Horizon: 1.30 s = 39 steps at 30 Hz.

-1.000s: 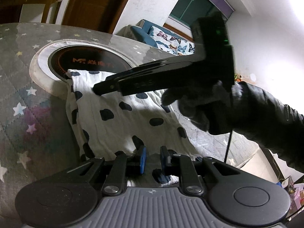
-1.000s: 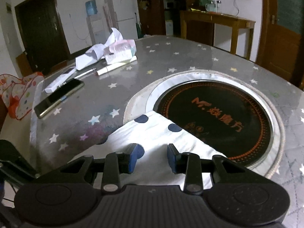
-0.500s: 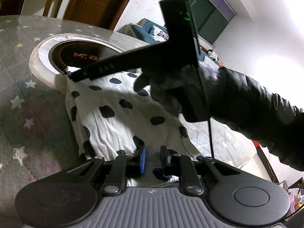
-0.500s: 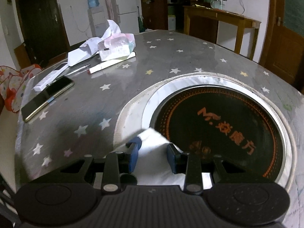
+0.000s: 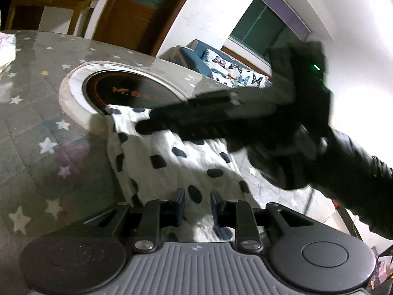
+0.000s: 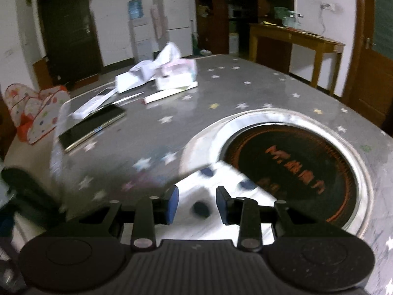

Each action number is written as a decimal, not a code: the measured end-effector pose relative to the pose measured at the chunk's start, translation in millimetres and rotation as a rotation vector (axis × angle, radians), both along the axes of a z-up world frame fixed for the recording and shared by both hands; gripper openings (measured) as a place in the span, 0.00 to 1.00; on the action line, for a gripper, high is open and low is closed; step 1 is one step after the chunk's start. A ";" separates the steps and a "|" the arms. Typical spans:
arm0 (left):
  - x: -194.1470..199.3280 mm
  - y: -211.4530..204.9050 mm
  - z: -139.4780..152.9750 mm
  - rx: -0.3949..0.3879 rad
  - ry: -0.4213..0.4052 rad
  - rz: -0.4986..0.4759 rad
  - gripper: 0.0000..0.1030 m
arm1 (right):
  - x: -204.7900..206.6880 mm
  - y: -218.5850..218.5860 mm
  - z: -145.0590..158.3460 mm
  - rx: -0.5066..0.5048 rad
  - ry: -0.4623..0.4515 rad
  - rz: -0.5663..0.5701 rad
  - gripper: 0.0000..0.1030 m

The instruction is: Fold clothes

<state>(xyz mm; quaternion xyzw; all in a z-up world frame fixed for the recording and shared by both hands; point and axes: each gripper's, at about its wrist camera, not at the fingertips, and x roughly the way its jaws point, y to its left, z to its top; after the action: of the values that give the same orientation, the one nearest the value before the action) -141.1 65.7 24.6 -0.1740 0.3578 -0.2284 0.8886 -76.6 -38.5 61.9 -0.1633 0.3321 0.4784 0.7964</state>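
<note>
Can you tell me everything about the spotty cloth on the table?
The spotty cloth is white with dark blue blots and looks soft and a bit wrinkly. It lies spread on the grey starry table, and its far corner reaches over the rim of the round black cooker. Its near edge runs under the left gripper, between the parted fingers.

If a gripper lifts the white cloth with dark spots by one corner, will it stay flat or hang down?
The spotted cloth would probably hang down limp: it already lies in soft wrinkles and follows the table. It looks thin, so likely light for its size. Its folded layers may slide apart, since the left gripper stands open around it.
</note>
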 end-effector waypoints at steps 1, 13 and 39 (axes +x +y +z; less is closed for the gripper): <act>-1.5 0.5 -1.2 0.002 0.003 0.003 0.24 | -6.6 0.4 -1.9 -0.007 -0.003 0.014 0.33; -12.2 9.2 4.9 0.031 -0.028 0.034 0.26 | -48.6 -19.9 7.2 0.062 -0.049 -0.001 0.36; 53.0 4.9 8.4 0.082 -0.056 0.090 0.25 | -23.1 -103.9 1.5 0.136 -0.055 -0.328 0.37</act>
<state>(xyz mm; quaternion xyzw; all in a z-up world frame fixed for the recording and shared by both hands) -88.2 70.6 33.0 -0.1468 0.3335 -0.1782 0.9140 -99.6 -142.3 63.4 -0.0655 0.2993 0.3591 0.8816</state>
